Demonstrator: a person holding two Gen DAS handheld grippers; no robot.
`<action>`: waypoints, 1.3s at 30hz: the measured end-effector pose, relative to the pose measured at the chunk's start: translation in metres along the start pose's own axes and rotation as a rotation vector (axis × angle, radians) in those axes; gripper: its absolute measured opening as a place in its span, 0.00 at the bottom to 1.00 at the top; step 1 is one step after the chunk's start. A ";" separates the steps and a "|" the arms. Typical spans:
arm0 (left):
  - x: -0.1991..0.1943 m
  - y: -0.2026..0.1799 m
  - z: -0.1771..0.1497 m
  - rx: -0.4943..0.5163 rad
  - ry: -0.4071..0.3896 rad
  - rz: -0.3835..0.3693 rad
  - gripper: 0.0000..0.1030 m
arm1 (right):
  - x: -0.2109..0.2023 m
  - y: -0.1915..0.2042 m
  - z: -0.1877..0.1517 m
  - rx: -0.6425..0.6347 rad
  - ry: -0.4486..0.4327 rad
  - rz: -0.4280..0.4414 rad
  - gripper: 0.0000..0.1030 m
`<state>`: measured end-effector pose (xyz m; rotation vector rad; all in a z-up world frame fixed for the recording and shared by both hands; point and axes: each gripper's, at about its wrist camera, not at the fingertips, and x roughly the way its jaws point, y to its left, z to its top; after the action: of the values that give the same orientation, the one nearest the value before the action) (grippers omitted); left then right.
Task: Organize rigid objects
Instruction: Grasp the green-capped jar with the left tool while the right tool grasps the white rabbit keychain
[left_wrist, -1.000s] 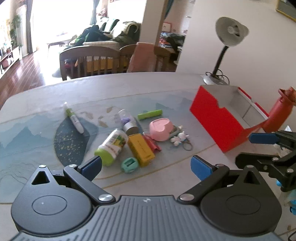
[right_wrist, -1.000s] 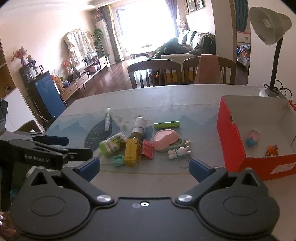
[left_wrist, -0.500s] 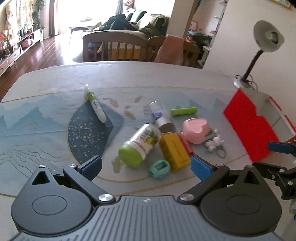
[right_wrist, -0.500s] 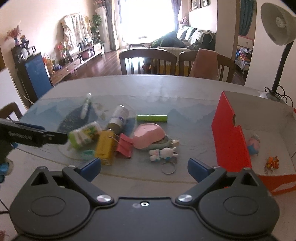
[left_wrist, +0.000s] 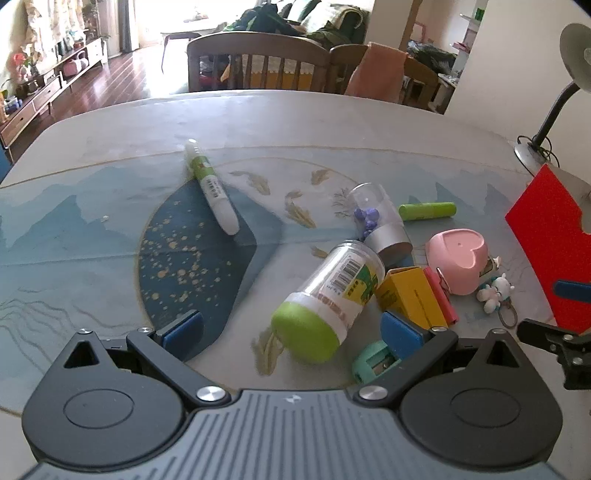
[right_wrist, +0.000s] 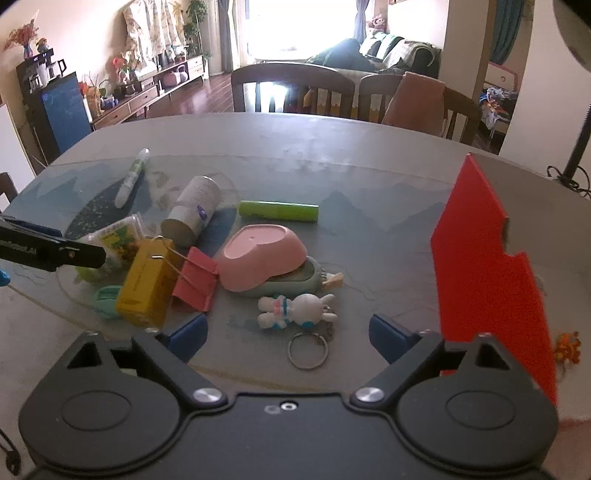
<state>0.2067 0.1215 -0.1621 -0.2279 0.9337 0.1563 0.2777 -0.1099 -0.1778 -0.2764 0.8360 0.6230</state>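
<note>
A pile of small objects lies on the table. A green-capped bottle (left_wrist: 325, 295) lies just ahead of my open, empty left gripper (left_wrist: 291, 332), beside a yellow box (left_wrist: 412, 297), a teal sharpener (left_wrist: 373, 363) and a pink heart dish (left_wrist: 456, 256). A white bunny keychain (right_wrist: 297, 310) lies between the fingers of my open, empty right gripper (right_wrist: 288, 338). The red box (right_wrist: 487, 258) stands at the right.
A white-green marker (left_wrist: 212, 188), a clear capsule jar (left_wrist: 378, 221), a green tube (right_wrist: 279, 210), a red binder clip (right_wrist: 195, 282) lie around. A lamp base (left_wrist: 532, 153) stands far right. Chairs (right_wrist: 291, 86) stand beyond the table's far edge.
Both grippers have moved forward and lower toward the pile. The left now faces the green-capped bottle; the right has closed in on the bunny keychain. Both stay open.
</note>
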 end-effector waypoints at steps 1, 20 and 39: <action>0.002 -0.001 0.001 0.004 0.002 -0.003 1.00 | 0.003 0.000 0.001 -0.004 0.001 0.000 0.91; 0.038 -0.002 0.010 0.023 0.044 -0.060 0.92 | 0.038 -0.004 0.003 0.009 0.038 0.005 0.77; 0.030 -0.023 0.009 0.117 0.021 -0.072 0.50 | 0.028 -0.002 -0.001 0.022 0.035 -0.041 0.55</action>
<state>0.2362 0.1029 -0.1782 -0.1551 0.9508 0.0333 0.2930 -0.1003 -0.1999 -0.2843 0.8688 0.5720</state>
